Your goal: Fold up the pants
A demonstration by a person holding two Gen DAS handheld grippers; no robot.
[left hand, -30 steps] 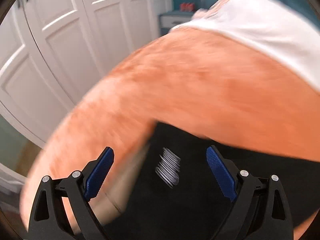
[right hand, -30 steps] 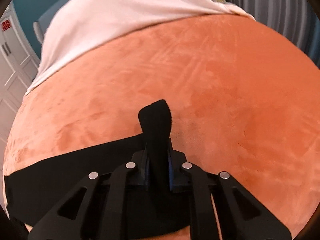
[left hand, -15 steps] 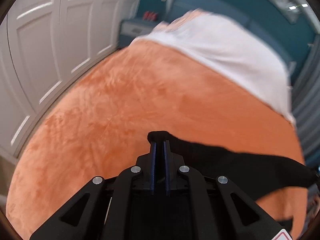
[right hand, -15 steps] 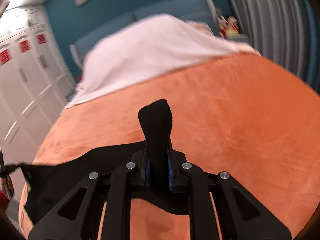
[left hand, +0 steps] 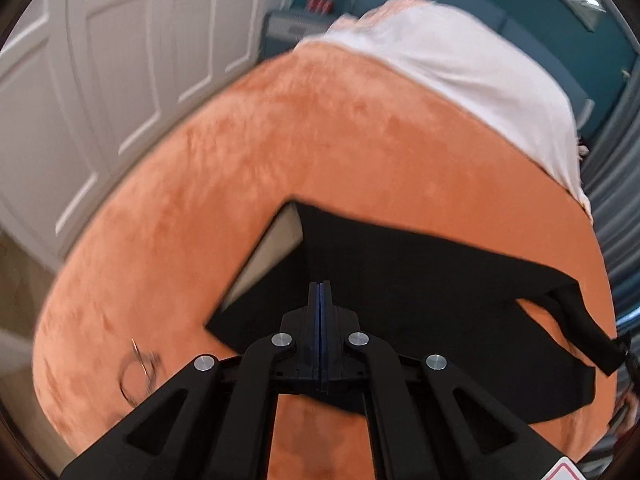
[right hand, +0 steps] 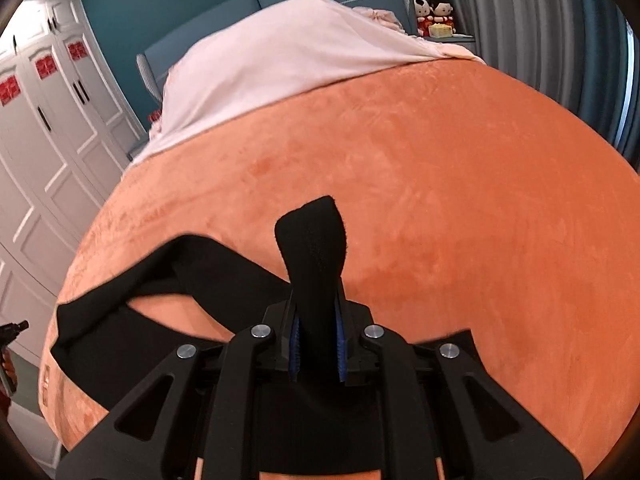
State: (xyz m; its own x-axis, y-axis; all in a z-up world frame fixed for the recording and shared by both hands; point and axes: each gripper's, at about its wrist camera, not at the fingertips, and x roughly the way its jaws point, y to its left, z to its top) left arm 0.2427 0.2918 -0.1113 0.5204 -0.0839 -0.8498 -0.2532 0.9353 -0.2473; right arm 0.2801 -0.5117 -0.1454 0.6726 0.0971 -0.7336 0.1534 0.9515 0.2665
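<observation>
Black pants hang stretched above an orange blanket on a bed. My left gripper is shut, its blue pads pressed together over the dark cloth; whether cloth sits between them I cannot tell. A pale inner lining shows at the left edge. My right gripper is shut on a doubled strip of the pants that sticks up past the fingers. The rest of the pants sags to the left in the right wrist view.
A white sheet covers the bed's far end. White wardrobe doors stand on the left. Grey curtains, dolls and a teal wall lie at the back. A metal ring lies on the blanket.
My left gripper went from open to shut at the pants' edge. Both grippers lifted; the pants now hang higher, slack between them, with the lining showing.
</observation>
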